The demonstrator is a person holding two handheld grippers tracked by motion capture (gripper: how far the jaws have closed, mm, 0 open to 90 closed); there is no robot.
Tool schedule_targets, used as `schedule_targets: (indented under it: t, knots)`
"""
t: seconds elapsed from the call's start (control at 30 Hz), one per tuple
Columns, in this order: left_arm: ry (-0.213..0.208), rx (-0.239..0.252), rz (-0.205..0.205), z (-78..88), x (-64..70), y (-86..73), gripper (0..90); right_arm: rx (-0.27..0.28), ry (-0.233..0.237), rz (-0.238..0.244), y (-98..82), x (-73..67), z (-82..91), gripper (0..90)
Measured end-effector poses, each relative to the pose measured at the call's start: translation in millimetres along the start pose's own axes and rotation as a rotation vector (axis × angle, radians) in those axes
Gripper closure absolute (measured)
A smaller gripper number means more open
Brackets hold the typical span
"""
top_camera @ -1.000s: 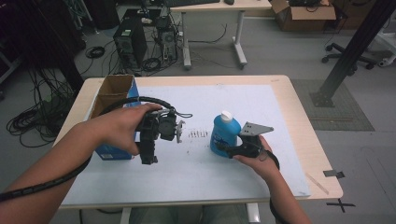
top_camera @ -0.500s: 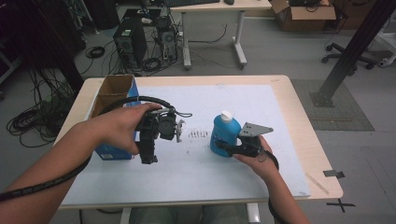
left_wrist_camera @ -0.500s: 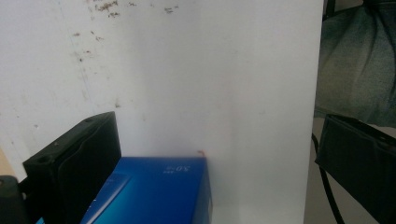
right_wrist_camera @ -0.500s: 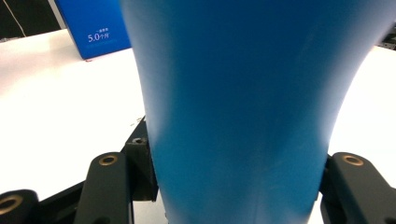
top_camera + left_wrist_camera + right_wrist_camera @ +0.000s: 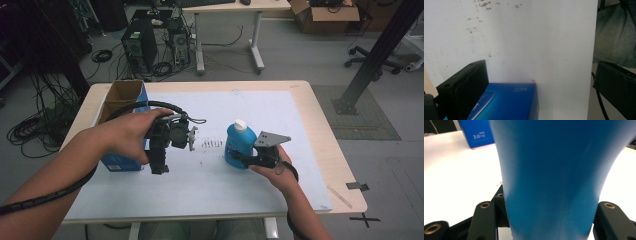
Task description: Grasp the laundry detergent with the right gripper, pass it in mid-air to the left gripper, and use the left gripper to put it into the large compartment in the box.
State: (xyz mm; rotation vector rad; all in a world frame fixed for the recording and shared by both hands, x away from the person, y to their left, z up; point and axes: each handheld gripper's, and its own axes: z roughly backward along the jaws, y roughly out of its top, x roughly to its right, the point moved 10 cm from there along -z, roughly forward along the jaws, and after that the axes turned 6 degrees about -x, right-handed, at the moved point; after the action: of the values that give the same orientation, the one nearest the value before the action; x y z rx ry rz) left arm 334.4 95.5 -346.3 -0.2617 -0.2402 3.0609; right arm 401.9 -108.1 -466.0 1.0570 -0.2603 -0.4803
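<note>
Right gripper (image 5: 239, 159) clenched on low waist of blue plastic bottle with white cap (image 5: 240, 144); rigid, smooth (likely slippery). Left gripper (image 5: 159, 165) released, empty.

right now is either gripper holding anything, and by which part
The right gripper holds the blue bottle by its lower body, one jaw on each side. The left gripper is open above the blue box, holding nothing.

Even overhead light falls on my white paper-covered table (image 5: 280, 107), with soft short shadows under my hands. The room behind that table is dim. In my right gripper view the tall blue plastic bottle (image 5: 554, 177) is blurred, and the sheet beside it glares white.
</note>
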Motion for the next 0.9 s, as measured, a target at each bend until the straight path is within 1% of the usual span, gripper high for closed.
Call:
schedule_targets:
  t: [0.03, 0.07, 0.13, 0.17, 0.23, 0.27, 0.3, 0.33, 0.37, 0.43, 0.47, 0.5, 0.53, 0.57, 0.63, 0.67, 0.7, 0.73, 0.77, 0.83, 0.87, 0.9]
  knots:
    - [0.000, -0.002, 0.003, 1.3, -0.5, -0.6, 0.2, 0.006, 0.010, 0.000, 2.2, -1.4, 1.9, 44.5]
    - [0.000, -0.002, 0.003, 1.3, -0.5, -0.6, 0.2, 0.006, 0.010, 0.000, 2.2, -1.4, 1.9, 44.5]
    - [0.001, 0.003, 0.006, 2.7, -2.2, -0.8, 0.2, 0.022, 0.034, 0.004, 8.4, -5.7, 7.1, 44.5]
    - [0.002, 0.008, 0.009, 3.8, -4.1, -0.7, 0.2, 0.030, 0.054, 0.017, 13.6, -9.6, 11.6, 44.5]
    - [0.003, 0.007, 0.009, 5.7, -6.2, -0.5, 0.2, 0.035, 0.078, 0.035, 19.2, -15.2, 16.7, 44.5]
    - [0.005, 0.014, 0.013, 6.3, -7.0, 0.3, 0.2, 0.036, 0.089, 0.043, 21.7, -18.4, 18.9, 44.5]
    - [0.004, 0.011, 0.009, 8.2, -8.4, 1.1, 0.2, 0.036, 0.104, 0.051, 23.9, -22.1, 21.0, 44.5]
    - [0.004, 0.011, 0.009, 8.2, -8.4, 1.1, 0.2, 0.036, 0.104, 0.051, 23.9, -22.1, 21.0, 44.5]
    - [0.006, 0.017, 0.011, 9.7, -9.1, 2.7, 0.2, 0.035, 0.128, 0.073, 27.7, -30.1, 24.1, 44.5]
    - [0.006, 0.026, 0.005, 12.3, -10.0, 5.9, 0.2, 0.031, 0.153, 0.092, 30.4, -39.2, 25.8, 44.5]
    - [0.006, 0.026, 0.005, 12.3, -10.0, 5.9, 0.2, 0.031, 0.153, 0.092, 30.4, -39.2, 25.8, 44.5]
    - [0.006, 0.037, 0.001, 14.2, -10.4, 9.4, 0.2, 0.027, 0.175, 0.117, 32.2, -48.1, 25.7, 44.5]
    - [0.006, 0.037, 0.001, 14.2, -10.4, 9.4, 0.2, 0.027, 0.175, 0.117, 32.2, -48.1, 25.7, 44.5]
    - [0.005, 0.039, -0.005, 16.3, -10.7, 11.8, 0.2, 0.021, 0.200, 0.135, 33.6, -57.5, 24.6, 44.6]
    - [0.002, 0.043, -0.003, 17.7, -10.0, 14.4, 0.2, 0.020, 0.221, 0.154, 35.3, -66.3, 22.5, 44.5]
    - [0.003, 0.046, -0.009, 18.5, -10.4, 15.8, 0.2, 0.017, 0.233, 0.158, 36.1, -71.0, 21.4, 44.5]
    - [0.002, 0.051, -0.007, 19.0, -9.8, 17.3, 0.2, 0.017, 0.244, 0.165, 37.2, -75.1, 20.1, 44.5]
    - [0.002, 0.054, -0.016, 19.7, -10.0, 18.7, 0.2, 0.019, 0.256, 0.172, 38.5, -78.8, 18.6, 44.5]
    - [-0.001, 0.056, -0.018, 20.5, -9.4, 19.9, 0.2, 0.018, 0.267, 0.172, 39.6, -82.7, 17.3, 44.5]
    - [-0.005, 0.064, -0.023, 21.8, -7.9, 23.0, 0.2, 0.017, 0.286, 0.183, 41.6, -89.1, 14.0, 44.5]
    - [-0.005, 0.064, -0.023, 21.8, -7.9, 23.0, 0.2, 0.017, 0.286, 0.183, 41.6, -89.1, 14.0, 44.5]
    - [-0.006, 0.064, -0.027, 22.0, -7.4, 24.0, 0.2, 0.015, 0.304, 0.189, 43.1, -94.9, 9.6, 44.5]
